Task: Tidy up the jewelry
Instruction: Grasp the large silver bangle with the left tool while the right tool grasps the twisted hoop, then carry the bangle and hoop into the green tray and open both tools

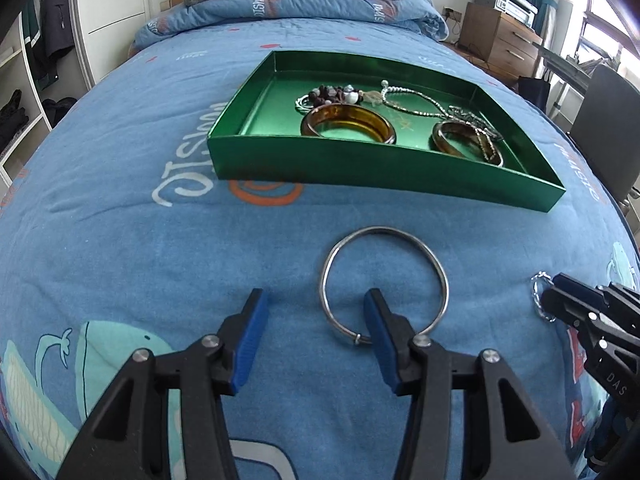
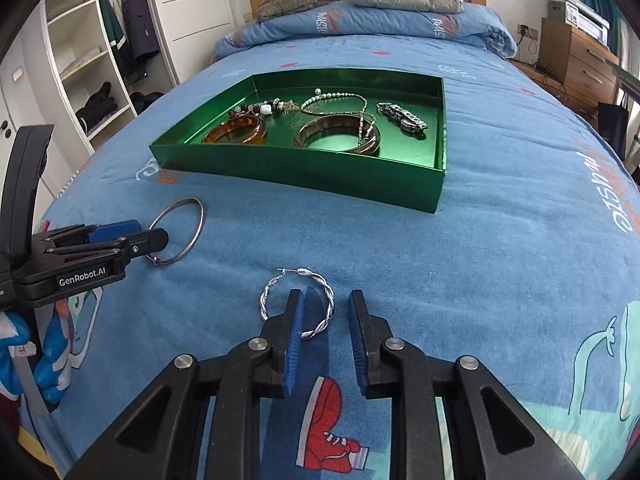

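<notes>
Left gripper (image 1: pixel 316 300) low over the bedspread (image 1: pixel 120 160), jaws wide apart, holding nothing; one finger inside the bangle (image 1: pixel 384 284), the other outside its left rim. Right gripper (image 2: pixel 326 300) partly open, empty, straddling the right rim of the twisted hoop (image 2: pixel 298 304). Green tray (image 2: pixel 304 168) of jewelry lies beyond both.

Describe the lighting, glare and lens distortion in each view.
Left wrist view: even daylight, with bright windows blown out at the right; the tray floor shows a soft green sheen; fisheye bends the tray's straight walls. Right wrist view: same daylight; a bright patch glares on the tray floor inside a bangle; dark vignette fills the corners.
</notes>
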Available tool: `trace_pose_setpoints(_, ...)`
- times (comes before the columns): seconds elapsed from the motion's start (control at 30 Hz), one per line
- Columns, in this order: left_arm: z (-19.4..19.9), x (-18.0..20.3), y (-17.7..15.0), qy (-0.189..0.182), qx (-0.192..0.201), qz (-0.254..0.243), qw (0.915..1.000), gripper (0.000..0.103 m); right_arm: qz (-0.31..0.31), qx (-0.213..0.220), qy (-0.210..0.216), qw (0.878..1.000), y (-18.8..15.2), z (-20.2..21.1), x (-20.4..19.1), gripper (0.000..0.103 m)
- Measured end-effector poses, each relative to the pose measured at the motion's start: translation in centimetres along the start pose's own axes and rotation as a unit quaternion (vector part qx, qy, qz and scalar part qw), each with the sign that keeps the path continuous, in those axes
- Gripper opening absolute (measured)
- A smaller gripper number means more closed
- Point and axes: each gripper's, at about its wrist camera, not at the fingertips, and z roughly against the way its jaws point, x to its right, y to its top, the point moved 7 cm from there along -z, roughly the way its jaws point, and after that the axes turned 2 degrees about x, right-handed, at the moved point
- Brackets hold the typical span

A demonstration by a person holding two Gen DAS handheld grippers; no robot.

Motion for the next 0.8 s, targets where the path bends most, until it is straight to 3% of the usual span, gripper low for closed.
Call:
trace_pose_setpoints(0.27, -0.8, 0.4, 0.4, -0.011, -0.013, -0.018, 0.9997, 0.046, 0.051, -0.018, -0.017, 0.998, 0.0, -1.0, -0.6, 0.023)
trace_pose_setpoints(0.37, -0.6, 0.8, 0.3, -0.02, -0.01, -0.018, 0.9996, 0.033, 0.052, -0.018, -0.018, 0.998, 0.0, -0.9, -0.6, 0.022)
trace_pose_setpoints(0.6, 0.1, 1.5, -0.3, -0.024, 0.001, -0.016, 0.9996, 0.01, 0.052, -0.012, -0.023, 0.998, -0.1, -0.5, -1.1, 0.007)
trace_pose_setpoints(0.67, 0.5, 1.5, -0.6, -0.02, 0.001, -0.018, 0.9996, 0.005, 0.045, -0.008, -0.022, 0.999, -0.2, -0.3, -1.0, 0.006)
trace_pose_setpoints(0.8, 1.4, 1.9, -0.9, 0.005, 0.009, -0.036, 0.9993, 0.004, 0.031, -0.001, -0.019, 0.999, -0.2, 0.4, -0.9, 0.004)
